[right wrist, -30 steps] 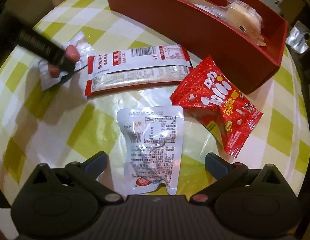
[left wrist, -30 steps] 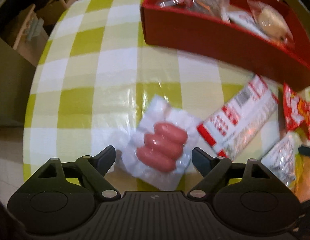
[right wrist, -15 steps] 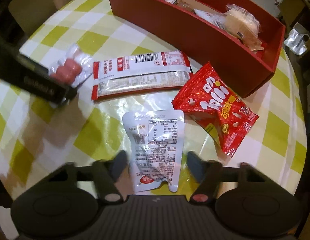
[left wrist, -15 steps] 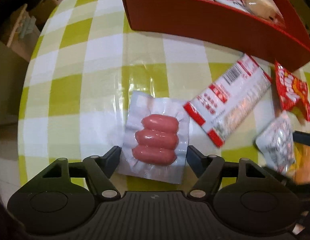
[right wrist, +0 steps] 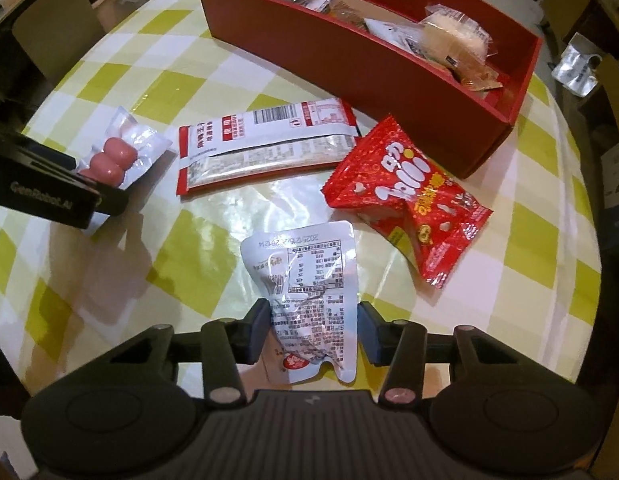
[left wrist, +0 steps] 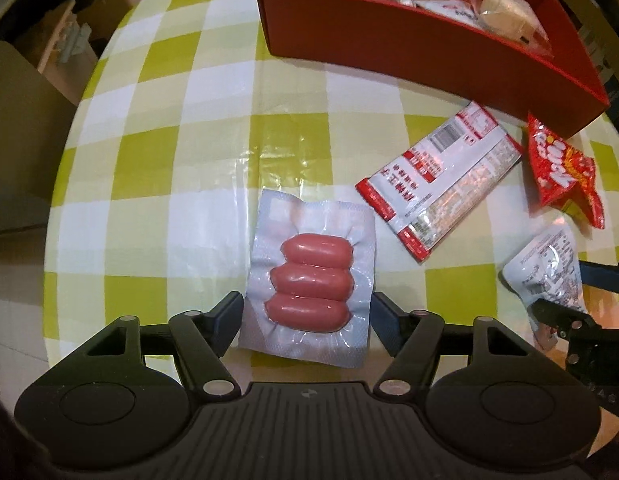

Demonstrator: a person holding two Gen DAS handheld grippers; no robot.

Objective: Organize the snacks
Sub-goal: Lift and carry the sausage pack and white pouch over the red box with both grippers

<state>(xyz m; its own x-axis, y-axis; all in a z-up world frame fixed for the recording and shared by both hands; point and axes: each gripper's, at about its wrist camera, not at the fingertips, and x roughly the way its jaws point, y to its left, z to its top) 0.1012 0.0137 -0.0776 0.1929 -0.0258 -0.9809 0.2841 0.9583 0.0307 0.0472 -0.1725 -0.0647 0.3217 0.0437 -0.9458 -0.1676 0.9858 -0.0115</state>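
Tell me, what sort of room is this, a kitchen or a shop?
Most likely a home dining or storage room, not a shop. A round table wears a green-and-white checked plastic cloth, a red box holds assorted snacks, and cardboard boxes sit around the table's edge.

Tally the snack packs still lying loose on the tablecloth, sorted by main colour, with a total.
Clear pack, pink sausages: 1
White and red long pack: 1
Red bag: 1
White pouch with printed label: 1
Total: 4 loose packs; those in the red box are not counted.
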